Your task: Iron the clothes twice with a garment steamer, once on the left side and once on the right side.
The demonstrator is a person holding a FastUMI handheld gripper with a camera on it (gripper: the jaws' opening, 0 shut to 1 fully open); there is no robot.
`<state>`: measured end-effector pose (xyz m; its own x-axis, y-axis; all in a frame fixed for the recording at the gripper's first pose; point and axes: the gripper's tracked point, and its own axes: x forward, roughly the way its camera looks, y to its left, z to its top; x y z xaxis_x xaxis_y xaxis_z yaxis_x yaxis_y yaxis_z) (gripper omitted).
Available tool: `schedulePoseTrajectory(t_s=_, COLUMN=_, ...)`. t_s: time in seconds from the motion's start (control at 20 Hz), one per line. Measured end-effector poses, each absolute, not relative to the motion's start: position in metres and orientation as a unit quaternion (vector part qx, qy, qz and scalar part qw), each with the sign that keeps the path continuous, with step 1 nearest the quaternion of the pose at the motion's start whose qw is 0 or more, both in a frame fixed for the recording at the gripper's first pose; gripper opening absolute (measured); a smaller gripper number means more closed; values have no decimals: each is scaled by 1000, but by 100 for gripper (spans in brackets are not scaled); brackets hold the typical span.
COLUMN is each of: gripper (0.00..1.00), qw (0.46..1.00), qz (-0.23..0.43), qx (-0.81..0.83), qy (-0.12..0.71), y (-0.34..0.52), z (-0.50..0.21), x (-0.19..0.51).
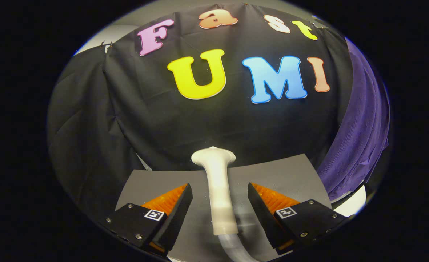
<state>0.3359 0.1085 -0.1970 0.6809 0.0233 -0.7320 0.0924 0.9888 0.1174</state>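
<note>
The two fingers (220,203) stand open, one on each side of the single white plastic garment steamer (218,189), with clear gaps between their inner faces and its handle, so nothing is gripped yet. The steamer lies flat on the dark grey mat (294,171) that covers the tabletop, its slim handle running straight between the fingers, its flared head pointing away toward the mat's far edge, and its one pale translucent hose (232,247) trailing back from the handle's near end under the fingers. The step in hand looks like the pickup: it would go best if the fingers close squarely across the narrow middle of the handle, above the hose joint, so the smooth round shaft does not roll or twist out, and if the lift leaves the hose slack enough not to drag the head sideways. Beyond the mat's right corner hangs one purple cloth garment (360,138), in soft vertical folds, apparently the clothes to be steamed; its left and right sides both seem untouched so far. A strip of white tabletop (352,205) shows past the mat's right edge.
</note>
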Motion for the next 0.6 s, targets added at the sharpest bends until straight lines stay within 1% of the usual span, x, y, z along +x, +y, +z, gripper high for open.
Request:
schedulePoseTrajectory(t_s=0.2, gripper=92, qw=890, qz=-24, qx=79, qy=448, y=115, z=-230, x=347)
schedulePoseTrajectory(t_s=0.3, gripper=88, qw=878, qz=-35, qx=74, qy=471, y=112, z=-246, x=346)
schedulePoseTrajectory(t_s=0.35, gripper=85, qw=869, qz=-37, qx=70, qy=488, y=110, z=-254, x=343)
schedulePoseTrajectory(t_s=0.4, gripper=83, qw=878, qz=-53, qx=67, qy=472, y=104, z=-256, x=354)
schedulePoseTrajectory(t_s=0.55, gripper=61, qw=873, qz=-54, qx=66, qy=481, y=104, z=-252, x=344)
schedulePoseTrajectory(t_s=0.6, gripper=59, qw=872, qz=-51, qx=63, qy=482, y=103, z=-253, x=344)
